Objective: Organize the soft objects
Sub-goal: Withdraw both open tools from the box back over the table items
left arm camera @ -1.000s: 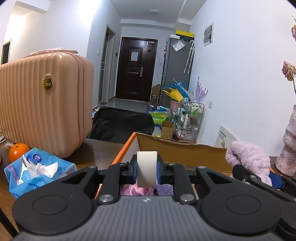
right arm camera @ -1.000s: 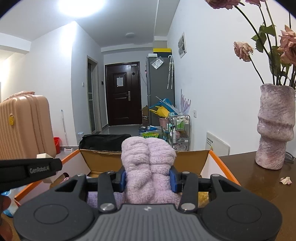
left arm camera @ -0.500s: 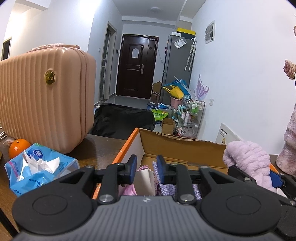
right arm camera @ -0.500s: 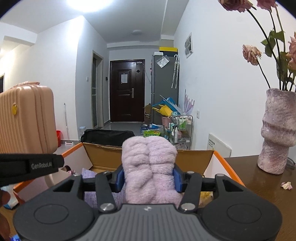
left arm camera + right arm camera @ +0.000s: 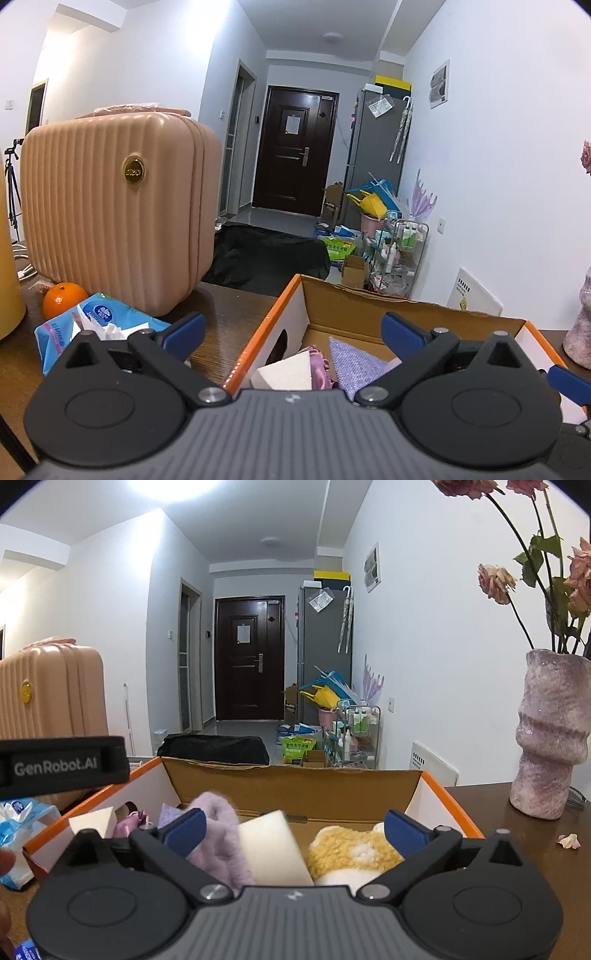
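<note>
An open cardboard box (image 5: 369, 301) with orange edges stands on the dark wooden table; it also shows in the right wrist view (image 5: 295, 779). My left gripper (image 5: 291, 330) is open and empty above its left end, over a white sponge (image 5: 284, 373), a pink cloth (image 5: 319, 365) and a lilac cloth (image 5: 356, 363). My right gripper (image 5: 293, 825) is open and empty above the box. Below it lie a fluffy lilac piece (image 5: 221, 838), a white sponge (image 5: 271, 849) and a yellow fluffy piece (image 5: 351, 853).
A pink ribbed case (image 5: 114, 206) stands left of the box, with a blue tissue pack (image 5: 92, 326) and an orange (image 5: 62, 295) before it. A mauve vase (image 5: 550, 738) with dried roses stands right of the box. A petal (image 5: 569, 840) lies on the table.
My left gripper opened and let the white sponge fall into the box's left end. My right gripper opened and let the fluffy lilac piece drop into the box.
</note>
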`<action>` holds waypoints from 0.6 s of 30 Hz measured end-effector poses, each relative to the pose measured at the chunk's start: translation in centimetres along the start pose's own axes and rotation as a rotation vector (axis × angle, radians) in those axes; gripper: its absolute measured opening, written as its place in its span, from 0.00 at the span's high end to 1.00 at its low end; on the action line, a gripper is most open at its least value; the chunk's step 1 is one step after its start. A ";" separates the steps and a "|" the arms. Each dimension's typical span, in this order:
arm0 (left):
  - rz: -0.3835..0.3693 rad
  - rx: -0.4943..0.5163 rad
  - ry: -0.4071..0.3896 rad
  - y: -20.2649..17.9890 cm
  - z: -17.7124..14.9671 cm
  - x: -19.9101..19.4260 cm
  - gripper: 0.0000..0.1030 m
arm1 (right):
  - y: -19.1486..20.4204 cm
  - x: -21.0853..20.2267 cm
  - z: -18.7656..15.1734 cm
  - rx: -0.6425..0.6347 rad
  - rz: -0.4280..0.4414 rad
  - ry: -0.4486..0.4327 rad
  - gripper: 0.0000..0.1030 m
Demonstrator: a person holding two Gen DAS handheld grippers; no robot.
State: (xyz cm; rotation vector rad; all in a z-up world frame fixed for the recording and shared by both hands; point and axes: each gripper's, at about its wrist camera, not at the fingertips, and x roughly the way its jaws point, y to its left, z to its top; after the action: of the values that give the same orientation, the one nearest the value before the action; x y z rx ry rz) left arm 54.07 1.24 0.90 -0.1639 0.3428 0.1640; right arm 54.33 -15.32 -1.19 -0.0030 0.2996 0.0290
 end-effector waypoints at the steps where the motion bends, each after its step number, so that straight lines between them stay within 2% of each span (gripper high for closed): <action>1: 0.002 -0.002 0.003 0.1 0.0 0.1 0.00 | 0.0 -0.1 0.0 0.001 -0.002 -0.003 0.00; 18: 0.019 0.006 -0.009 0.6 -0.4 -0.5 0.00 | -0.5 -0.9 -0.3 0.031 -0.001 -0.032 0.00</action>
State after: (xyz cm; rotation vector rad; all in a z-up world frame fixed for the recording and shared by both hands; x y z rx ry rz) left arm 53.42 1.65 0.64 -0.1537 0.3362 0.1824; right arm 53.37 -15.81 -1.16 0.0282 0.2683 0.0236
